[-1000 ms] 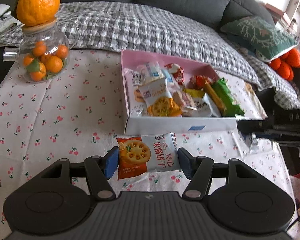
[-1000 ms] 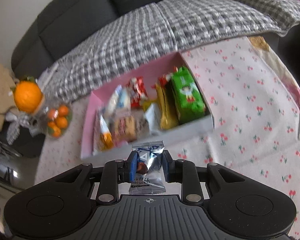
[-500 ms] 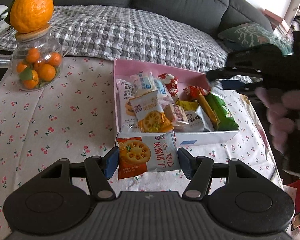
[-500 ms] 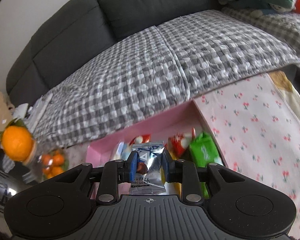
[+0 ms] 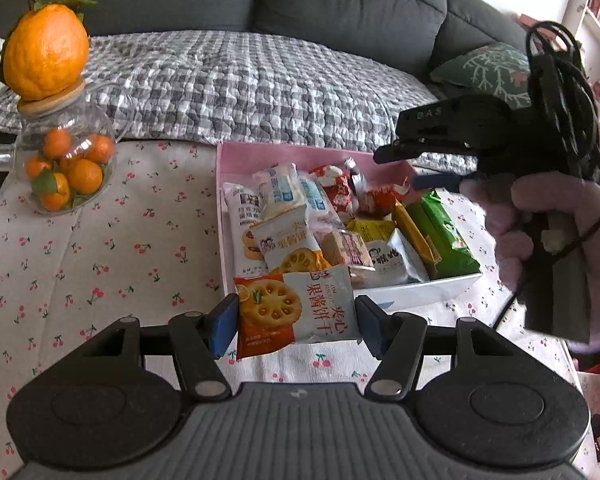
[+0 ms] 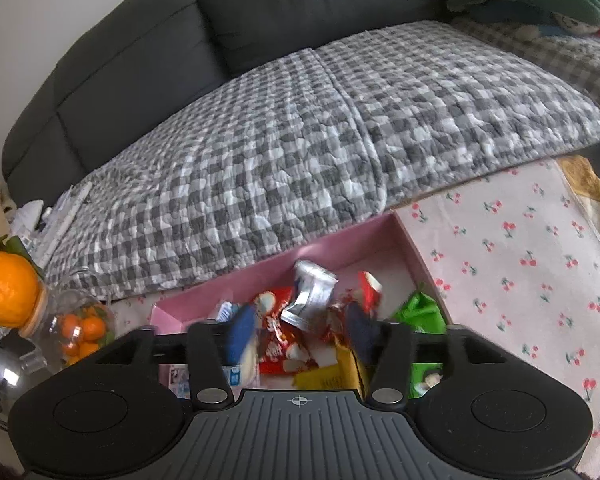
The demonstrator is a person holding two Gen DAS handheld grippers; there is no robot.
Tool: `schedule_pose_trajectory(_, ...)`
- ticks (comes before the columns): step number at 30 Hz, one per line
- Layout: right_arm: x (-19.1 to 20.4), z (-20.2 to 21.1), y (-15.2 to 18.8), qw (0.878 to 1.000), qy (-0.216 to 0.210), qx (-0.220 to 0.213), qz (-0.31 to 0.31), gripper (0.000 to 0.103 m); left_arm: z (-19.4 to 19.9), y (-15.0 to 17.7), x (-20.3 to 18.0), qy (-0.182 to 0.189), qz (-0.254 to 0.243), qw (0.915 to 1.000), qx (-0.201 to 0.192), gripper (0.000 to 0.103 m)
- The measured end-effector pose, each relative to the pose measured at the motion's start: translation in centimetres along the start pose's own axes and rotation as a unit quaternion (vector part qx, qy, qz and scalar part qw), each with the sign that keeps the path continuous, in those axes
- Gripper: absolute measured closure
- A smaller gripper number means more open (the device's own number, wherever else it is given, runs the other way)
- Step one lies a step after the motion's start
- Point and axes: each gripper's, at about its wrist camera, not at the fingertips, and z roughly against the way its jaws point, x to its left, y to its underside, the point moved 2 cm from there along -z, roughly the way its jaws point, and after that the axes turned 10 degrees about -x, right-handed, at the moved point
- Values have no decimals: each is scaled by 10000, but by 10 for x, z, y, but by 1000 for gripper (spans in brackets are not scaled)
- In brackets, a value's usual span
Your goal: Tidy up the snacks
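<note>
Your pink box (image 5: pixel 260 152) sits on the cherry-print tablecloth (image 5: pixel 100 240) in front of the sofa (image 6: pixel 300 20), open side up, so both grippers can drop snacks in from above. It is already crowded: packets lie overlapping from wall to wall, with the green packet (image 5: pixel 444 232) along its right side.

Your right gripper (image 6: pixel 300 334) hangs over the far end of the box, and its jaws are opening. The silver wrapper (image 6: pixel 312 296) is clear of the pads and tumbling onto the red packets (image 6: pixel 278 340) below, so nothing is gripped there.

Your left gripper (image 5: pixel 296 318) pinches the biscuit packet (image 5: pixel 296 308) by both side edges, holding it flat at the near wall of the box, not yet inside. The likely obstacle is your own right gripper and hand (image 5: pixel 540 232), which occupy the space above the box's right half. The glass jar of small oranges (image 5: pixel 66 168), with a large orange (image 5: pixel 46 52) on its lid, stands well apart on the left.
</note>
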Motion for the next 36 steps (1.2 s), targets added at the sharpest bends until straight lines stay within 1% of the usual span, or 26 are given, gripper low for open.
schedule_pose_trajectory(2, -2, 6, 0, 10000, -3, -16, -32, 45, 1, -4, -1, 3, -2, 10000, -60, 45)
schedule_pose_trajectory(4, -5, 15, -1, 10000, 52, -46, -62, 37, -1, -10, -4, 51, -63, 9999, -128, 45)
schedule_pose_trajectory(9, -14, 30, -5, 9997, 147, -169, -126, 28, -23, -27, -23, 196, -513, 9982, -241, 45)
schedule_pose_trajectory(14, -23, 30, -7, 9996, 160, -108, -192, 27, -63, -46, -47, 300, -975, 9947, -143, 44)
schedule_pose_trajectory(19, -32, 29, -12, 9995, 166, -171, -211, 27, -90, -53, -57, 330, -1258, 9914, -150, 43)
schedule_pose_trajectory(20, -34, 29, -13, 9995, 165, -180, -219, 27, -96, -54, -58, 360, -1271, 9911, -146, 40)
schedule_pose_trajectory(21, -35, 29, -13, 9995, 169, -181, -217, 27, -100, -54, -58, 401, -1252, 9913, -112, 33)
schedule_pose_trajectory(22, -37, 28, -13, 9994, 184, -180, -214, 27, -106, -55, -57, 412, -1203, 9919, -34, 30)
schedule_pose_trajectory(24, -40, 26, -13, 9994, 212, -164, -201, 27, -110, -55, -56, 215, -1103, 9937, 16, 17)
schedule_pose_trajectory(26, -43, 25, -13, 9994, 251, -140, -189, 26, -110, -54, -52, 59, -984, 9951, -6, 12)
schedule_pose_trajectory(30, -47, 25, -11, 9992, 303, -97, -226, 24, -104, -53, -46, -75, -794, 9968, 26, 9)
schedule_pose_trajectory(36, -38, 35, -7, 9992, 351, -59, -192, 24, -82, -54, -42, -211, -767, 9968, -13, 6)
